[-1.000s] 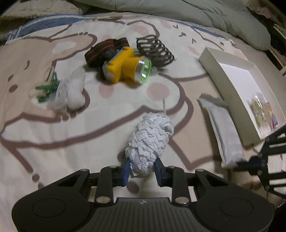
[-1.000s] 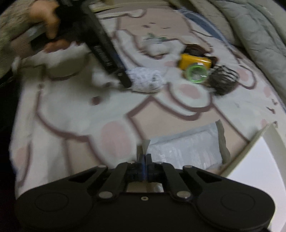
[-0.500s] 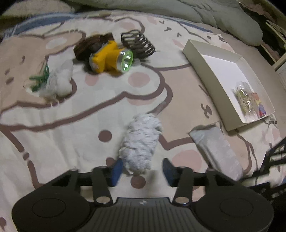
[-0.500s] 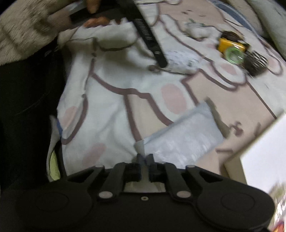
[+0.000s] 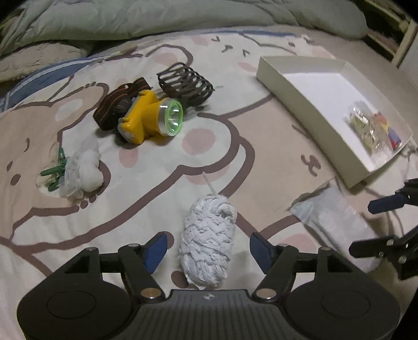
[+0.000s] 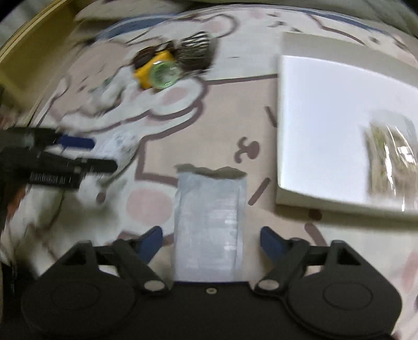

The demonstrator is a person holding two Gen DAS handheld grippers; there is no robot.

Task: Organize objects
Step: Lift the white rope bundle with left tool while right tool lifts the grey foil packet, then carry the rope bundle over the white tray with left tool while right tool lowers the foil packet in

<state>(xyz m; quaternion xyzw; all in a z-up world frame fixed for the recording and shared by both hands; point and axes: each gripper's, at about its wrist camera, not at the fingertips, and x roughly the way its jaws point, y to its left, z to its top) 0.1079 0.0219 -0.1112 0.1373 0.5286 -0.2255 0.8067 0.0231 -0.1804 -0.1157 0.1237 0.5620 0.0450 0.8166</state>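
A white skein of yarn [image 5: 209, 240] lies on the bedsheet between the blue pads of my left gripper [image 5: 209, 249]. Its jaws are opening and the pads stand clear of the skein on both sides. A grey-white flat pouch [image 6: 210, 222] lies lengthwise between the pads of my right gripper [image 6: 211, 238], whose jaws are also opening without touching it. In the left wrist view the pouch [image 5: 337, 222] sits by the right gripper [image 5: 376, 225] at the right edge. The left gripper [image 6: 91, 154] shows blurred at the left of the right wrist view.
A shallow white box [image 5: 308, 104] lies at the right with a clear bag of small items [image 5: 371, 128] in its near corner. Farther back lie a yellow headlamp [image 5: 149, 117], a brown cage-like clip [image 5: 185, 83], and a bag of cotton with green clips [image 5: 83, 170]. A quilt [image 5: 183, 15] borders the back.
Both grippers have let go and opened: the left one released the yarn skein, the right one released the pouch's edge. The right gripper rolled, so the pouch now lies straight ahead.
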